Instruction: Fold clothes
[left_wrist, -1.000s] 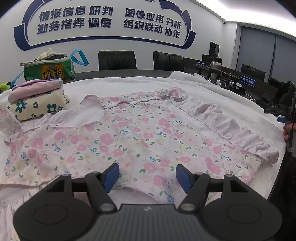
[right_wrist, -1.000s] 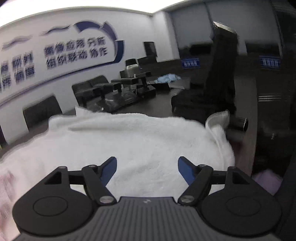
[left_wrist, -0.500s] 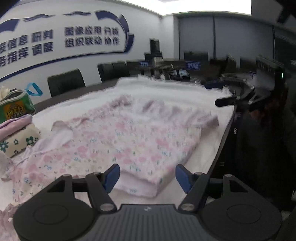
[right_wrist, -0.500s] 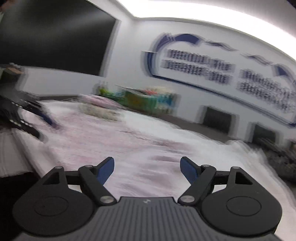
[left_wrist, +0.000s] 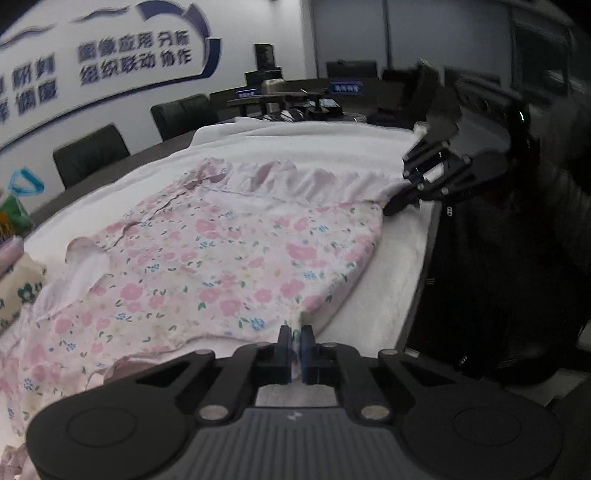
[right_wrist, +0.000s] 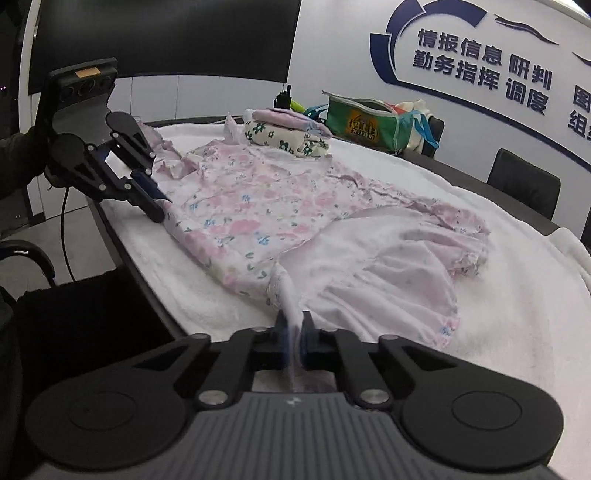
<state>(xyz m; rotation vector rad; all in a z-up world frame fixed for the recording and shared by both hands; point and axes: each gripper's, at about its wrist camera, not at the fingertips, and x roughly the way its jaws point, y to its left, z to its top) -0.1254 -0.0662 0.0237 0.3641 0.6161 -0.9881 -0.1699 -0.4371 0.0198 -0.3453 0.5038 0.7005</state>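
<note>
— What do you have closest in?

— My left gripper (left_wrist: 294, 338) is nearest in its own view. Its jaws have just been closing, and now they pinch the near edge of the flowered dress (left_wrist: 221, 258), with a small peak of cloth pulled up between the blue pads. My right gripper (right_wrist: 293, 328) has just been closing too, and it pinches the pale frilled hem end of the same dress (right_wrist: 280, 206), the cloth running straight into the gap.

— And the dress itself?

— It lies spread flat on the white towel (left_wrist: 388, 280) that covers the table, along the edge nearest me. From the left camera I see the right gripper (left_wrist: 397, 206) at the far corner of the hem; from the right camera I see the left gripper (right_wrist: 155, 210) at the opposite end, near the sleeves.

— Anything beyond it?

— Past the dress, a stack of folded clothes (right_wrist: 284, 134) sits on the towel, a cream flowered piece under a pink one. Just behind that stands a green bag (right_wrist: 364, 123) with blue handles. Further back are black chairs (right_wrist: 524, 184) and a white wall with blue lettering (right_wrist: 480, 74).
</note>
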